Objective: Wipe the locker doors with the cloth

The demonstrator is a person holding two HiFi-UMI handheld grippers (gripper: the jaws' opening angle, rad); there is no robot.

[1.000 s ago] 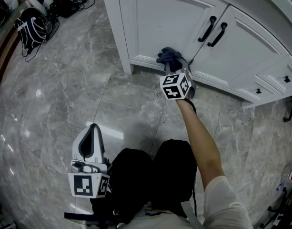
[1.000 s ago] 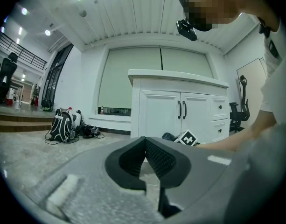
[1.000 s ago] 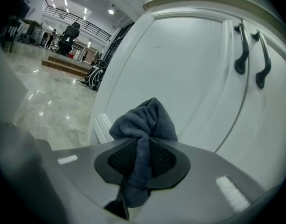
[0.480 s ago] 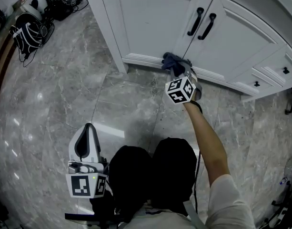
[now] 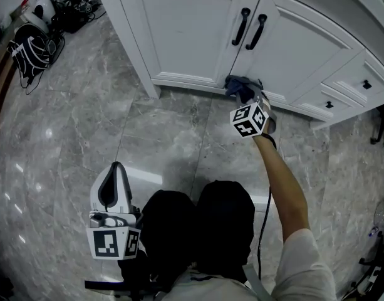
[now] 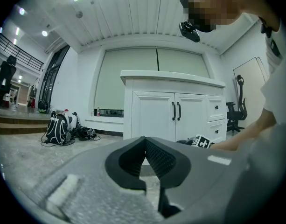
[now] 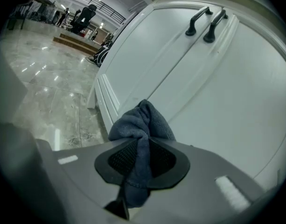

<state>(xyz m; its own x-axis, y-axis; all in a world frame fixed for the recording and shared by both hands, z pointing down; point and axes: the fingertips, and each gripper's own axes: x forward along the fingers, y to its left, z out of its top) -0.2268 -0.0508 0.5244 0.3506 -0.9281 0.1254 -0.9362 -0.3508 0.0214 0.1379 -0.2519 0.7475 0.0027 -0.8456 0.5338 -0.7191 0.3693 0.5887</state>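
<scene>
The left gripper [image 5: 118,167] hangs nearest, low at the left beside the person's dark-clad knees [image 5: 198,227]. Its jaws are closed together with nothing between them, and it has stayed in the same place over the last second, so it takes no part in the wipe. Grey marble floor [image 5: 85,124] lies between the knees and the cabinet. The right forearm [image 5: 282,180] reaches out over this floor to the right gripper [image 5: 249,100], which is clamped narrow on the dark blue cloth [image 5: 240,86]. The right gripper view shows a fold of the cloth pinched between the pads and a bunch standing proud of the tips. That bunch sits at the foot of the white locker doors, touching or nearly touching the bottom rail. A second ago the cloth was under the left door [image 5: 179,30], clearly left of the seam. It now lies at the seam, just below the two black handles [image 5: 250,29] and at the low left corner of the right door [image 5: 292,49]. The stroke has therefore run rightward along the lower edge. In judgement, the bottom rail of the left door is covered. The right door's rail and both upper panels are not yet shown wiped. The small drawers [image 5: 361,83] stand further right. Backpacks [image 5: 29,42] lie well apart at the far left.
</scene>
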